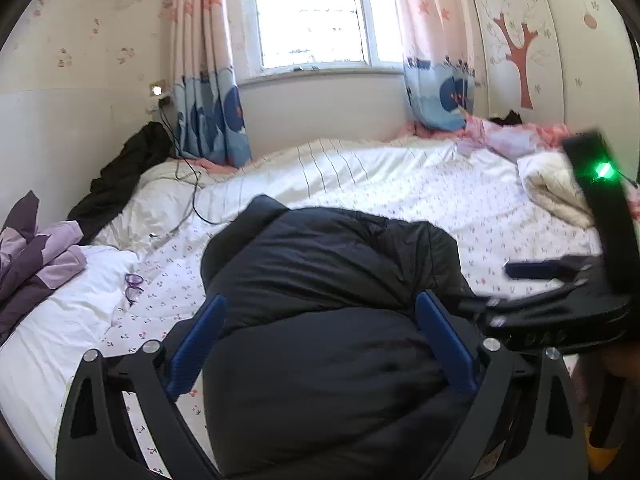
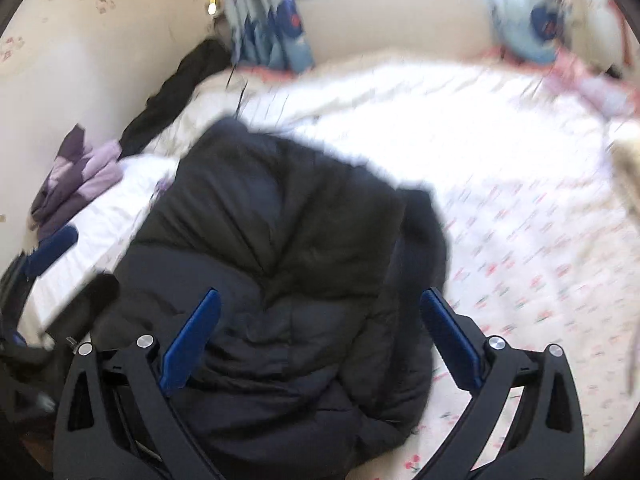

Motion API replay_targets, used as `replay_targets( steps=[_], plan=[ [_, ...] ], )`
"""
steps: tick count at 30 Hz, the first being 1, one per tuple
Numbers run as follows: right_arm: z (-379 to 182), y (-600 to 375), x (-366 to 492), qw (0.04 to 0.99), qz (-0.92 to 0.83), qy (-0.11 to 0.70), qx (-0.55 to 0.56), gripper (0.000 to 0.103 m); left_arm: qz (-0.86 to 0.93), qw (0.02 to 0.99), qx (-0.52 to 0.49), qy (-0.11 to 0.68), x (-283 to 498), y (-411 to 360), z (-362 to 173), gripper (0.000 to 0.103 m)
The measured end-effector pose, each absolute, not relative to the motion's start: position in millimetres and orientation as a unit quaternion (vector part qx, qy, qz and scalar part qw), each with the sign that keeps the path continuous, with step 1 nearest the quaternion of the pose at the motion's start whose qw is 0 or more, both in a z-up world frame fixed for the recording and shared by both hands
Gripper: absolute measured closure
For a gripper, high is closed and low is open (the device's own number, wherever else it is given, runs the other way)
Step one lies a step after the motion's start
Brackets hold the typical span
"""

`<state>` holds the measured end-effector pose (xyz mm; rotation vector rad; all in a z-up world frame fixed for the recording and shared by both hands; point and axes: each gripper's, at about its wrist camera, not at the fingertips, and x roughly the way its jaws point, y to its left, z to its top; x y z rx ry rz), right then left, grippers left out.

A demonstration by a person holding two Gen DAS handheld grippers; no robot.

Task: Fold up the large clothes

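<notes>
A dark navy puffer jacket lies bunched and partly folded on the bed's floral quilt. My left gripper is open above its near part, blue fingers spread to either side. My right gripper is also open, hovering over the same jacket, holding nothing. The right gripper also shows at the right edge of the left wrist view, and the left gripper shows at the left edge of the right wrist view. The right wrist view is motion-blurred.
A purple folded garment and purple glasses lie at the left of the bed. A black garment and a cable lie near the wall. A cream blanket and pink bedding are at the far right.
</notes>
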<state>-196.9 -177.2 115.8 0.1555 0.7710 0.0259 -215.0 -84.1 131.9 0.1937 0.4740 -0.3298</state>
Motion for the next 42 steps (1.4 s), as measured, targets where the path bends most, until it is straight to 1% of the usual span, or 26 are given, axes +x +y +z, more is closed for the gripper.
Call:
replay_targets(
  steps=[3, 7, 11, 14, 17, 21, 30, 36, 42],
  plan=[
    [132, -166, -196, 0.932, -0.015, 0.356, 0.070, 0.007, -0.161, 0.954, 0.083, 0.239, -215, -77, 136, 0.010],
    [127, -152, -191, 0.934, -0.023, 0.351, 0.054, 0.007, -0.142, 0.952, 0.058, 0.264, -208, -65, 137, 0.009],
    [127, -140, -197, 0.953, -0.027, 0.301, 0.024, 0.007, -0.133, 0.946, 0.019, 0.294, -196, -54, 135, 0.008],
    [125, -145, -199, 0.959, -0.023, 0.280, 0.040, 0.007, -0.119, 0.944, 0.027, 0.307, -192, -54, 129, 0.008],
    [121, -138, -190, 0.956, -0.015, 0.290, 0.031, 0.007, -0.110, 0.943, 0.033, 0.312, -188, -52, 126, 0.007],
    [118, -136, -190, 0.953, -0.010, 0.303, 0.021, 0.007, -0.108, 0.941, 0.015, 0.320, -185, -49, 126, 0.007],
    [110, -145, -182, 0.943, -0.021, 0.332, 0.026, 0.007, -0.091, 0.938, 0.030, 0.332, -181, -53, 118, 0.007],
    [108, -144, -181, 0.940, -0.018, 0.340, 0.020, 0.007, -0.086, 0.937, 0.025, 0.337, -179, -52, 118, 0.007],
    [106, -146, -180, 0.938, -0.020, 0.346, 0.017, 0.007, -0.095, 0.928, 0.011, 0.359, -174, -51, 114, 0.007]
  ],
)
